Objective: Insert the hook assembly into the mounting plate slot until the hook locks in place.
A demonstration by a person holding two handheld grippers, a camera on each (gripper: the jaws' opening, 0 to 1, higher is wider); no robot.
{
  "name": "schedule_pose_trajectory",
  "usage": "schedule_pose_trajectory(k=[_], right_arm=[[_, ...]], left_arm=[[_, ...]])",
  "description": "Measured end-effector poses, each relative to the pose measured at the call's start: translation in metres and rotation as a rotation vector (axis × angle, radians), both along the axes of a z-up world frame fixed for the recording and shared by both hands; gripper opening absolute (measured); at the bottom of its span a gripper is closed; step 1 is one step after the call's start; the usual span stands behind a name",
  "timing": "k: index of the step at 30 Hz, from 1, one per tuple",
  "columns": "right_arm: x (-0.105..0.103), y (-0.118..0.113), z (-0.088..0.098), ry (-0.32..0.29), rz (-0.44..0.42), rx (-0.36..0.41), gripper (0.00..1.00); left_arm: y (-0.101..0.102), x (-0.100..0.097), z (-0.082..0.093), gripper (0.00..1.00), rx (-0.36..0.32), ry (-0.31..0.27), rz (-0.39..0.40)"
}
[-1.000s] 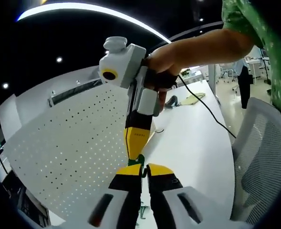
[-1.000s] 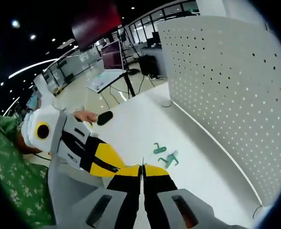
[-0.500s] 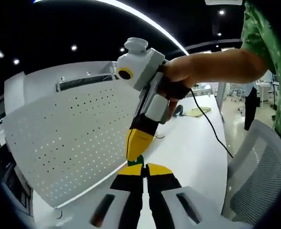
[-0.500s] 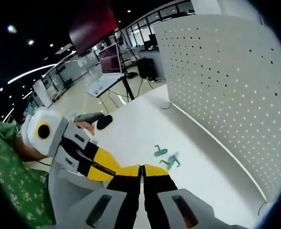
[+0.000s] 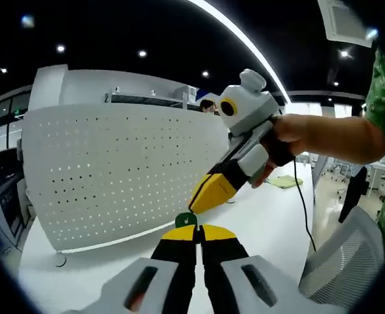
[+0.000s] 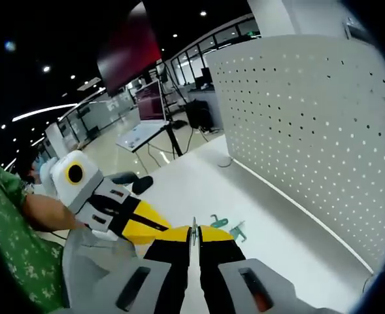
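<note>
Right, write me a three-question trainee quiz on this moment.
1. True or false: the green hook piece pinched at the left gripper tip is already seated in the white pegboard.
2. Multiple choice: the loose green parts lie on A) the mesh chair, B) the white table, C) the pegboard.
3. Fill in: the right gripper's jaws are ____.

Key: 1 false, it is held in front of the board. 2 B. 3 shut.
</note>
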State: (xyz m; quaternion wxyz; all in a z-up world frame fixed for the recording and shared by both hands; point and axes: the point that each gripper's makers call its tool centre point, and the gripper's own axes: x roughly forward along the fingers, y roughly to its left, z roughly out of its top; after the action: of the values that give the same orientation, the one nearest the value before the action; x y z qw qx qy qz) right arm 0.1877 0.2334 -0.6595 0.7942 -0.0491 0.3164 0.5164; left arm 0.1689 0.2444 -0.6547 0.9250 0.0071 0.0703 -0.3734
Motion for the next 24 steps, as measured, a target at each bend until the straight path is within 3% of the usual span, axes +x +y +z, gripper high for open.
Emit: schedule_pose_trajectory(k=[3, 18, 24], right_arm=[[0.0031, -0.0007, -0.0026, -0.018, -0.008, -0.008, 0.02], [0.0064, 0.0065, -0.0008, -0.016, -0.023, 0.028, 0.00], [0.0071, 0.0061, 0.0034, -0.017, -0.039, 0.038, 0.00]], left_arm=[[-0.0014, 0.0004, 0.0030, 0.01, -0.039, 0.015, 0.001], [-0.0011, 0.0003, 0.0058, 0.01, -0.039, 0.007, 0.010], [0.0057, 0.0049, 0.0075, 0.03, -0.022, -0.031, 0.052]])
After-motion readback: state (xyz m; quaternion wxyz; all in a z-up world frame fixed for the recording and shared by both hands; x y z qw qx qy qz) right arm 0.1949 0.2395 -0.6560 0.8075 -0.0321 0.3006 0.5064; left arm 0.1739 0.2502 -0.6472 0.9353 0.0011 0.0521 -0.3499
